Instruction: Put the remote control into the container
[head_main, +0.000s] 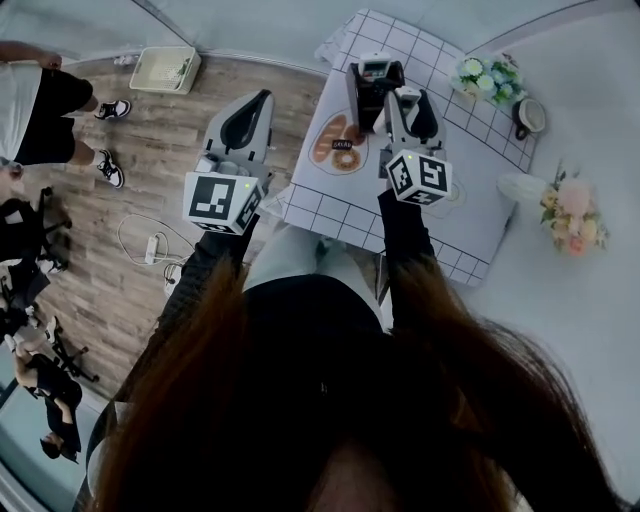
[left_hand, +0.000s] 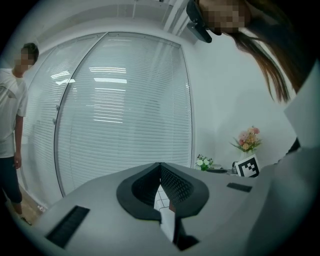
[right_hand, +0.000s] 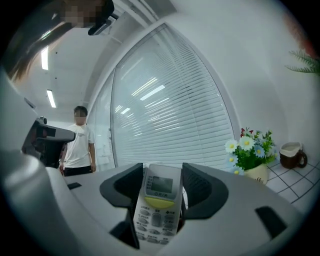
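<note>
Right gripper (head_main: 392, 103): fingers (right_hand: 204, 192) pinch the remote control (right_hand: 159, 205) by its lower, keypad half. Display end and yellow button stick out past the fingertips. In the head view the remote is held above the far part of the tabletop (head_main: 470, 215), which is covered with a white grid-pattern cloth.

Left gripper (head_main: 256, 108): fingers (left_hand: 176, 184) pressed together at the tips, nothing between them. It is held beside the tabletop's left edge, above the wooden floor (head_main: 150, 180).

White container (head_main: 165, 68): on the floor by the wall, well apart from both grippers and from the tabletop.

On the tabletop:
- placemat with bread pictures (head_main: 338, 147), just left of the right gripper
- small pot of daisies (head_main: 488, 77)
- dark cup (head_main: 528, 116) near the pot
- vase of pink flowers (head_main: 568, 205) at the right edge

A person in a white shirt (right_hand: 79, 145) stands by the slatted blinds (right_hand: 165, 120)
</note>
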